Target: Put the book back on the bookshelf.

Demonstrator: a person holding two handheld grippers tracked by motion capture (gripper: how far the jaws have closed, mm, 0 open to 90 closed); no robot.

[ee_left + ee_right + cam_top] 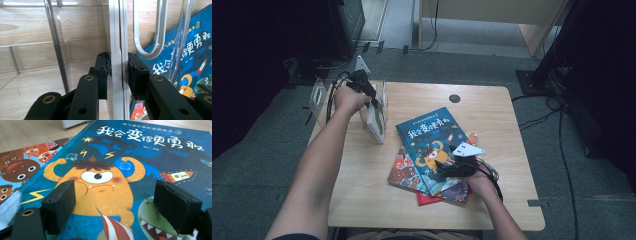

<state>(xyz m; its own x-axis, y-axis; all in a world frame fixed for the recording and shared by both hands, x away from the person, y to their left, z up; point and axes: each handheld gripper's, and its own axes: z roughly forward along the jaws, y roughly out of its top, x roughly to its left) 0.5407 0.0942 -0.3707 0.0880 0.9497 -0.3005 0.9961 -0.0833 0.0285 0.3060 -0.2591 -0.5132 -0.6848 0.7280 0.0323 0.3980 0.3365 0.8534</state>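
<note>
A thin white-edged book (376, 122) stands upright on the table in a clear acrylic rack (319, 95). My left gripper (373, 102) reaches down onto its top edge. In the left gripper view the two black pads sit against either side of the book (116, 37), so the left gripper (119, 67) is shut on it. A blue picture book (432, 135) with an orange one-eyed monster lies flat on top of a small pile. My right gripper (441, 165) hovers low over its near end. In the right gripper view the right gripper (115, 202) is open, its pads wide apart above the blue cover (150, 157).
Under the blue book lie a book with cartoon animal faces (402, 169) and a red one (427, 200). The wooden table (492, 110) has a cable hole (454, 98) at the back. The rack's clear dividers (56, 37) and a curved loop (147, 37) flank the upright book.
</note>
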